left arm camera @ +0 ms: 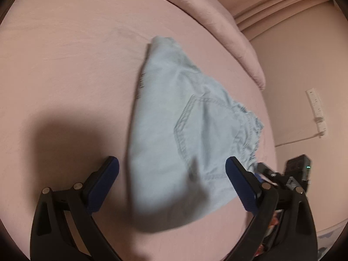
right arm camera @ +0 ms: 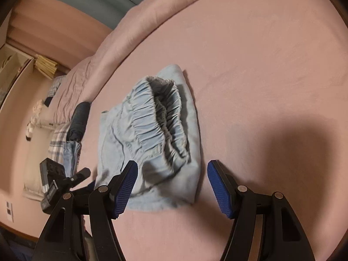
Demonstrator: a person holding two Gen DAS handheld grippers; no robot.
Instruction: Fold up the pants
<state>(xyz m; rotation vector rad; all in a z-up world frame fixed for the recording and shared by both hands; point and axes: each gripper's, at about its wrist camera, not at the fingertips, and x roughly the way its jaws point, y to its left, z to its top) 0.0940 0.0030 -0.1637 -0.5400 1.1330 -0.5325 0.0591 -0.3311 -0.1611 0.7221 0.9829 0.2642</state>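
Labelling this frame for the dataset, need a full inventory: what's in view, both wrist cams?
pants: 1, light blue, folded small on the bed, elastic waistband up in the right view, back pocket up in the left view
bed sheet: 1, pink, under the pants
duvet: 1, pink, bunched along the far edge of the bed
dark roll of fabric: 1, navy or black, at the bed's edge beside a checked cloth
checked cloth: 1, grey and white, at the bed's edge
power strip: 1, white, on the floor beside the bed
left gripper: 1, black with blue pads, open, over the pants
right gripper: 1, black with blue pads, open, over the pants' near edge
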